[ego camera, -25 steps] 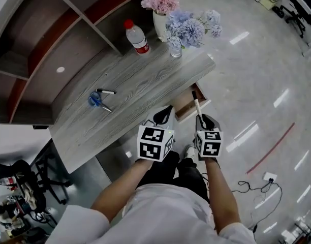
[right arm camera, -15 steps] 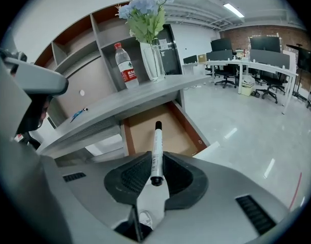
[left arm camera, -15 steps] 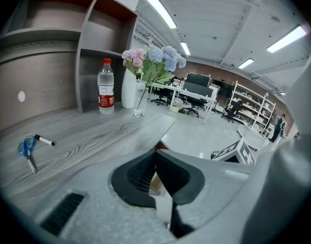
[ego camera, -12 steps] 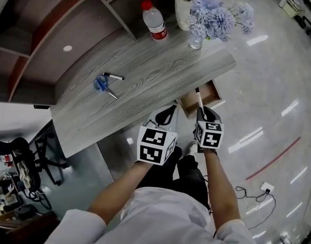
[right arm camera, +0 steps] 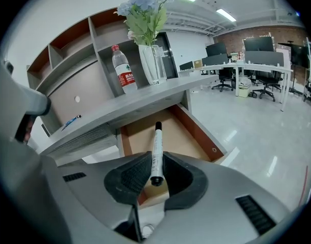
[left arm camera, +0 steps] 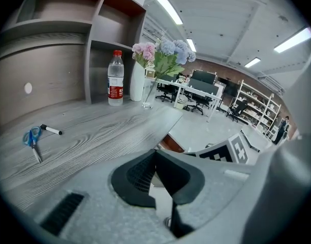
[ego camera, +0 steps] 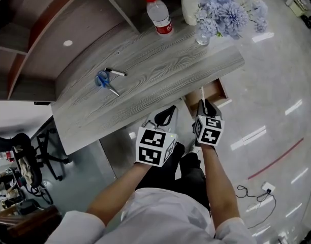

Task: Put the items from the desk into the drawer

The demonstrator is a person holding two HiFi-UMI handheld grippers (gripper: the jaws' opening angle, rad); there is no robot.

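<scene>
My right gripper point(ego camera: 204, 105) point(right arm camera: 155, 161) is shut on a white marker point(right arm camera: 156, 142) with a black cap, which points forward over the open drawer point(right arm camera: 140, 139) point(ego camera: 213, 91) under the desk's right end. The drawer's brown bottom shows nothing lying in it. My left gripper point(ego camera: 164, 117) point(left arm camera: 155, 155) hovers at the desk's front edge, shut with nothing in it. On the grey wooden desk point(ego camera: 160, 70) lie blue scissors point(ego camera: 101, 80) point(left arm camera: 32, 138) and a second marker point(ego camera: 116, 72) point(left arm camera: 50, 130), far to the left of both grippers.
A water bottle point(ego camera: 159, 14) point(left arm camera: 115, 79) with a red cap and a white vase of flowers point(ego camera: 216, 11) point(left arm camera: 145, 83) stand at the desk's back right. Shelving point(ego camera: 54, 19) rises behind the desk. Shiny floor point(ego camera: 267, 85) lies to the right.
The head view has shifted, so the desk sits higher and further right in the picture. The right gripper still holds the marker over the drawer; the left has barely moved.
</scene>
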